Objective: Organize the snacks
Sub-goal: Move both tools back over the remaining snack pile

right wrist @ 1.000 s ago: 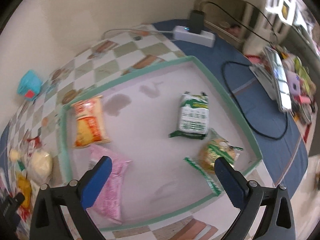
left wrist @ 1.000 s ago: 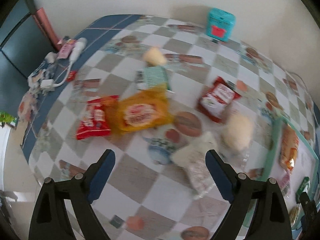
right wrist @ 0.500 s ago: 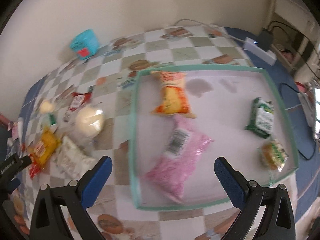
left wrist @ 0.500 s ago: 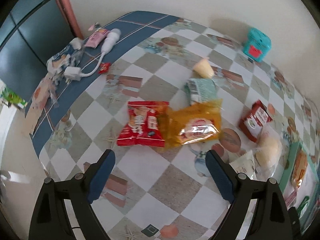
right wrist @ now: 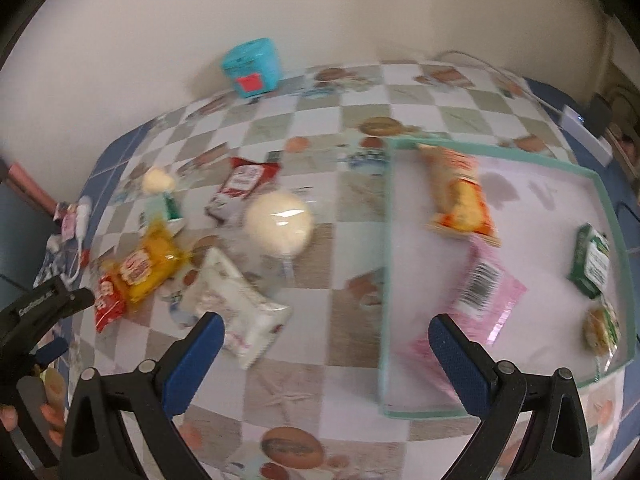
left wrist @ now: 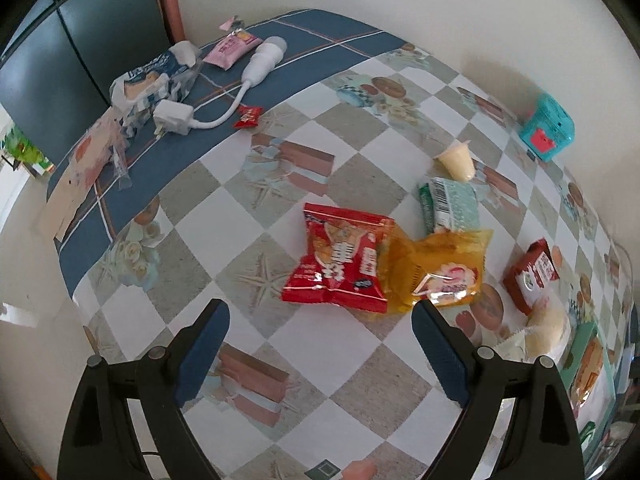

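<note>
My left gripper (left wrist: 320, 328) is open and empty, just short of a red snack bag (left wrist: 340, 262) that overlaps a yellow bag (left wrist: 440, 268). A green packet (left wrist: 450, 204), a cream jelly cup (left wrist: 456, 158) and a dark red packet (left wrist: 532, 276) lie beyond. My right gripper (right wrist: 326, 340) is open and empty above the table between a white packet (right wrist: 236, 300) and the green-rimmed tray (right wrist: 386, 280). The tray holds an orange bag (right wrist: 460, 196), a pink bag (right wrist: 476, 300), a green packet (right wrist: 592, 264) and a small snack bag (right wrist: 602, 326). A round bun in clear wrap (right wrist: 280, 224) lies left of the tray.
A teal tin (left wrist: 548, 128) stands by the wall. A white charger with cable (left wrist: 208, 108), a pink sachet (left wrist: 230, 48) and crumpled wrappers (left wrist: 148, 80) lie on the blue border at the far left. A power strip (right wrist: 584, 132) lies beyond the tray.
My left gripper swung left, bringing the red and yellow bags to the centre. My right gripper swung left from over the tray to over the tray's left rim and the loose snacks.
</note>
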`<state>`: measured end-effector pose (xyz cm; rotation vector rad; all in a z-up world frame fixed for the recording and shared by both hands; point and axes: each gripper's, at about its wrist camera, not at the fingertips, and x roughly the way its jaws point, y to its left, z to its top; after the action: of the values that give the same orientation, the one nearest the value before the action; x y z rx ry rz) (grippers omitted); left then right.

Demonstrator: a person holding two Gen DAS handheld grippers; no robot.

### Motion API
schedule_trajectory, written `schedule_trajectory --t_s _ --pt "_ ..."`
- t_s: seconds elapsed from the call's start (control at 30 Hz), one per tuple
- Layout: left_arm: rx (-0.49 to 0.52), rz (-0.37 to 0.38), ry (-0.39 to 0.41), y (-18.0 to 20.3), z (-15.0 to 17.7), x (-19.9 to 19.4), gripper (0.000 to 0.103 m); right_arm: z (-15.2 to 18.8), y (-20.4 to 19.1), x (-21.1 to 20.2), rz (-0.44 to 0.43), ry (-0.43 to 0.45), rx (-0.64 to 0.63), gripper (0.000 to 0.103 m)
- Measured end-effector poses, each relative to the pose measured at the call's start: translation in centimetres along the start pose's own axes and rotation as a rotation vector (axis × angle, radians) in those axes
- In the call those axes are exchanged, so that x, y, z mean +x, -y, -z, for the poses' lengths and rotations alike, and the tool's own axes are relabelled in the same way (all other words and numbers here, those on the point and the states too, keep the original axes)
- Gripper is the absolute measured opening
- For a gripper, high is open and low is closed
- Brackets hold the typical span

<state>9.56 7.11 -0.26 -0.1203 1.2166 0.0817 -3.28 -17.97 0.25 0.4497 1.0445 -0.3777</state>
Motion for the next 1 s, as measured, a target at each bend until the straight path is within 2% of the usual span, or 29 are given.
schedule_trajectory --t_s 0.53,0.73,1.0 --pt "-0.136 0.022 -0.061 -5.5 -2.3 2.9 0.093 -0.9 -4.8 4.7 -0.003 -0.093 -0.035 0.103" --pt "-0.130 0.057 -0.064 -5.3 -3.0 3.7 0.093 -0.8 -6.1 6.4 0.002 -0.128 -0.066 0.103" --pt "-0.073 0.108 -0.073 -3.1 -4.2 5.1 0.093 -0.5 -7.6 8.2 0.008 -0.168 -0.108 0.103"
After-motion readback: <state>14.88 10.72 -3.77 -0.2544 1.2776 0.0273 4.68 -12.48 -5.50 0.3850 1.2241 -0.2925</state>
